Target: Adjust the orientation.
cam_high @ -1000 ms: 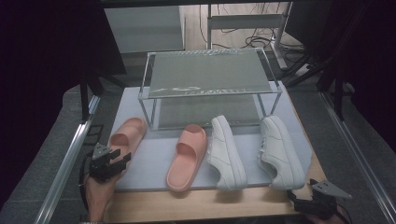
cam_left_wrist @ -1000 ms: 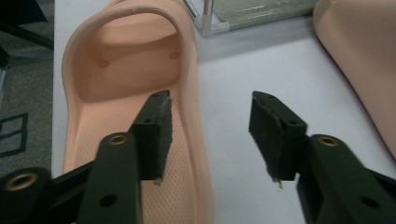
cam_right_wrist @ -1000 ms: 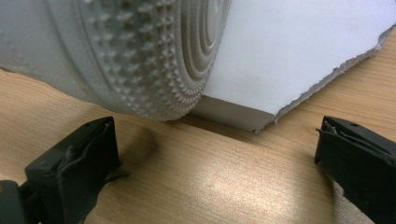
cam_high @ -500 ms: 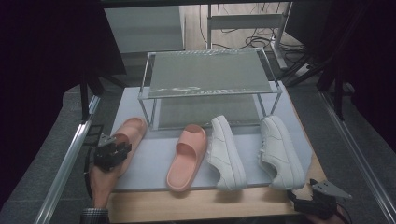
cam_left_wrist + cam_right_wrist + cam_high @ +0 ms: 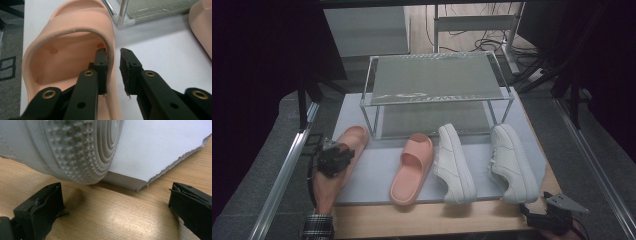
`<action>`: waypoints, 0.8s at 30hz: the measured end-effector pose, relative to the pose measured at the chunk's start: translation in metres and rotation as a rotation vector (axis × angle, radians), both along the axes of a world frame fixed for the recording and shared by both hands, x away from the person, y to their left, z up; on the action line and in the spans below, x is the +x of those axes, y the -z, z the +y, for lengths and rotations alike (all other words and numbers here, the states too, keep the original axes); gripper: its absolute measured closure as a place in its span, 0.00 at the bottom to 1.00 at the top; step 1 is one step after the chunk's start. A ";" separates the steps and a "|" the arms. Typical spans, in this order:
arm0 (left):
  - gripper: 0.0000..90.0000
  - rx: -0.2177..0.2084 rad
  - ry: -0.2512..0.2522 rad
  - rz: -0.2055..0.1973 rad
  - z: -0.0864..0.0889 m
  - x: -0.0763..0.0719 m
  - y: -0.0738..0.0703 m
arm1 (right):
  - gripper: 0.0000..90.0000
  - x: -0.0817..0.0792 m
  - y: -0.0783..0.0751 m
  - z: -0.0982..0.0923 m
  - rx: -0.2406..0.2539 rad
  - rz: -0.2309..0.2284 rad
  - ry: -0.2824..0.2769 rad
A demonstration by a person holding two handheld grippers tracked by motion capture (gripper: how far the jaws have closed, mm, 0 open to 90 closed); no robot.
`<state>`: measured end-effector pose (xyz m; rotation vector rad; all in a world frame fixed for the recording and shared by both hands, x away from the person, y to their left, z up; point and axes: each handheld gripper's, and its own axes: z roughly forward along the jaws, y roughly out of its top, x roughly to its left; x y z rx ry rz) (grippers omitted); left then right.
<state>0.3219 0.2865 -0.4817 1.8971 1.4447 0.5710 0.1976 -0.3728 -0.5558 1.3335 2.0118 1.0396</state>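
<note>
A pink slipper (image 5: pixel 354 140) lies at the left of the white mat (image 5: pixel 372 175). My left gripper (image 5: pixel 334 159) is at its heel end. In the left gripper view my jaws (image 5: pixel 113 53) straddle the slipper's (image 5: pixel 75 50) right side wall, one inside and one outside. They have just been closing, and a thin gap still shows at the outer pad. My right gripper (image 5: pixel 557 215) rests at the table's front right corner. Its jaws (image 5: pixel 116 192) stand wide open on the wood, just short of a white sneaker's sole (image 5: pixel 75 145).
A second pink slipper (image 5: pixel 414 162) and two white sneakers (image 5: pixel 454 162) (image 5: pixel 512 162) lie in a row on the mat. A two-tier glass rack (image 5: pixel 437 80) stands behind them. The mat's torn corner (image 5: pixel 155 150) overhangs the wooden table (image 5: pixel 100 220).
My left gripper has moved forward along the left slipper, from the mat's front edge up to the slipper's heel. The right gripper and the other shoes have not moved.
</note>
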 end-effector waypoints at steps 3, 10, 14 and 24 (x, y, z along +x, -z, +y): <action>0.89 0.003 -0.006 0.006 -0.001 0.002 0.001 | 0.00 0.000 0.000 0.000 0.000 0.000 0.000; 0.95 0.007 -0.011 -0.003 0.001 0.001 0.001 | 0.00 0.000 0.000 0.000 0.000 -0.001 -0.001; 0.95 0.016 -0.017 -0.014 0.002 -0.003 -0.002 | 0.00 0.000 0.000 0.000 0.000 -0.001 -0.001; 0.95 0.036 -0.008 -0.033 0.006 -0.023 -0.013 | 0.00 0.000 0.000 0.000 0.000 0.000 0.000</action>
